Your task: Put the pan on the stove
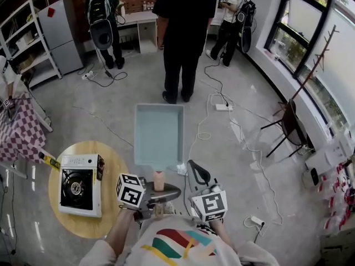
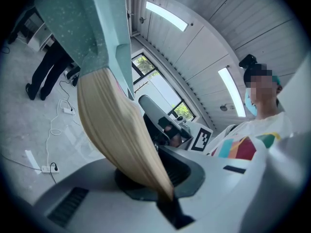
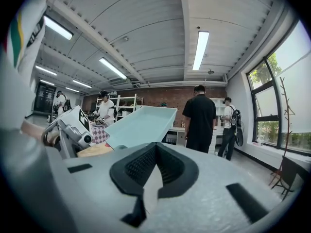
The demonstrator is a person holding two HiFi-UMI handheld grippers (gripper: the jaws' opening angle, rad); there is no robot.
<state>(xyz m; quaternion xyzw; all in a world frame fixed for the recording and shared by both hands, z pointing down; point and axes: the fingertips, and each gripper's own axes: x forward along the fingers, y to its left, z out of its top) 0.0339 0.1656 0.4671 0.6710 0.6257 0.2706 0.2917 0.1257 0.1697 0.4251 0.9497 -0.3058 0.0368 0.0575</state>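
Closest to us, the left gripper (image 1: 162, 194) has its jaws clamped tight on the wooden handle (image 1: 159, 180) of the pan (image 1: 159, 134). In the left gripper view the pale wood of that handle (image 2: 116, 130) runs straight down into the dark pads of the left gripper (image 2: 160, 178), and the teal body of the pan (image 2: 87, 23) rises beyond. The right gripper (image 1: 194, 173), just right of the handle, has its jaws drawn together with nothing between them. Its own view shows the right gripper (image 3: 153, 166) with pads meeting, and the pan (image 3: 141, 125) to its left.

We judge the task roughly midway. The pan is lifted and held out level above the bare floor (image 1: 222, 143), gripped only by the handle. It is not yet on the portable gas stove (image 1: 80, 184), which sits well apart to the left on a round yellow table (image 1: 113, 215). Left to do: carry it over the burner, lower it and let go.

The rectangular pan's long axis runs near to far, handle end toward us, open end pointing away toward a person in black (image 1: 183, 32).
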